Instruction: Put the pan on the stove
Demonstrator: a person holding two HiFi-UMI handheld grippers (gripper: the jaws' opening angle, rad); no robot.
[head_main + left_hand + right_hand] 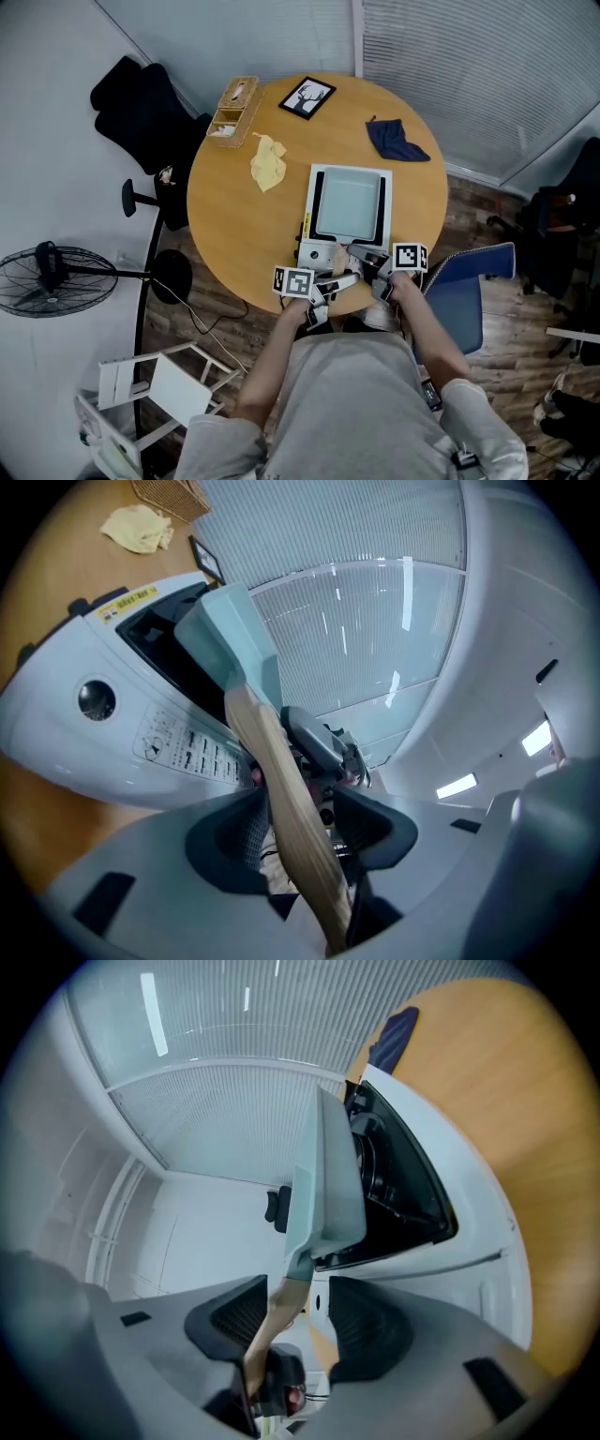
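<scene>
A pale teal square pan (349,202) sits on the white stove (317,253) at the near edge of the round wooden table (225,216). Its wooden handle (360,254) points toward me. My left gripper (339,279) is open, and the handle (281,789) runs between its jaws with a gap on one side. From the other side my right gripper (371,264) is also open around the handle (279,1309), its pads off the wood. The pan body (328,1176) and the stove's black top (394,1185) fill the right gripper view.
On the table lie a yellow cloth (267,161), a wicker box (234,111), a framed picture (307,97) and a dark blue cloth (397,141). A blue chair (469,291) stands at my right, a floor fan (52,272) at the left.
</scene>
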